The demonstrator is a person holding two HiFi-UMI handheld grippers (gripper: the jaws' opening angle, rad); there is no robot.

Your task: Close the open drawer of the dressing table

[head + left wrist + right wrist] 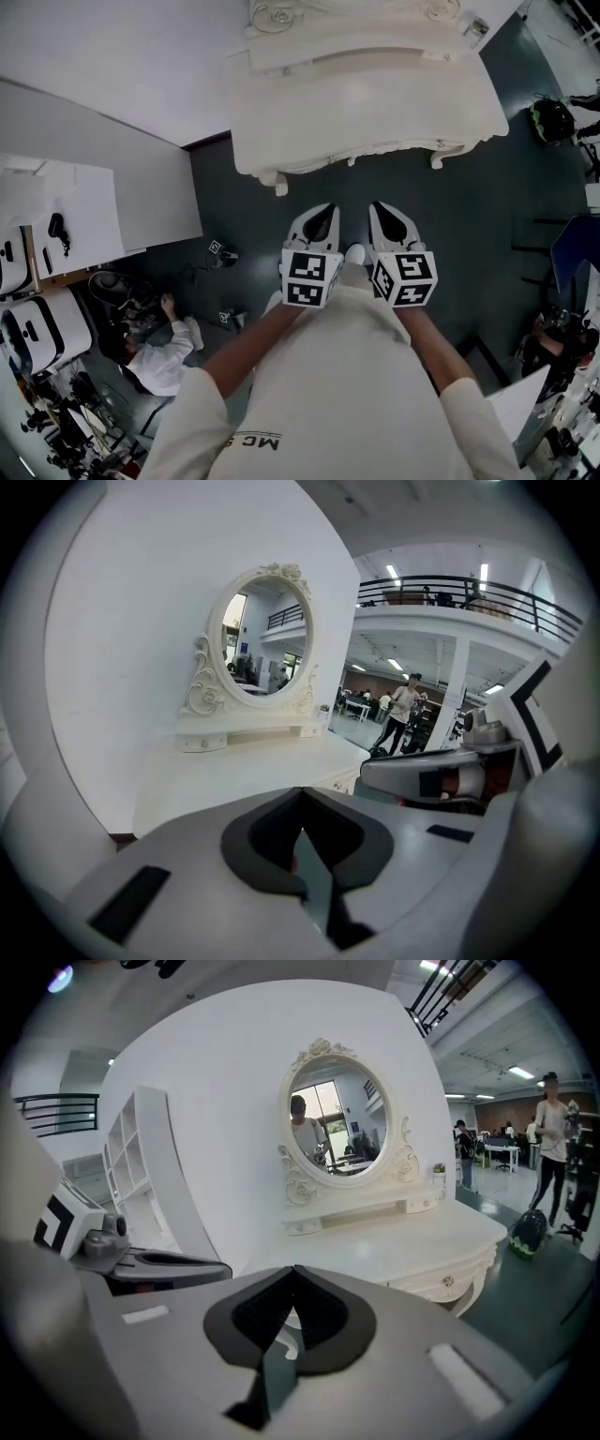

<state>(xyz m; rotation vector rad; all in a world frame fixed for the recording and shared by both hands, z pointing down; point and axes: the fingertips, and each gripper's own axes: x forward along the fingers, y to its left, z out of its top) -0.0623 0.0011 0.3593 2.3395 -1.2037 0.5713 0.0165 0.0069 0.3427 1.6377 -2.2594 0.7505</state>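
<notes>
Shows glossy, smooth cream paint on dressing table, reflective glass in mirror, matt grey plastic on left gripper and right gripper.

The dressing table is cream white, with a curved top and carved legs, and it stands with its back against the white wall. An oval mirror in an ornate frame rises upright at the wall side. The drawer with a round knob lies flush in the front, away from the wall.
</notes>
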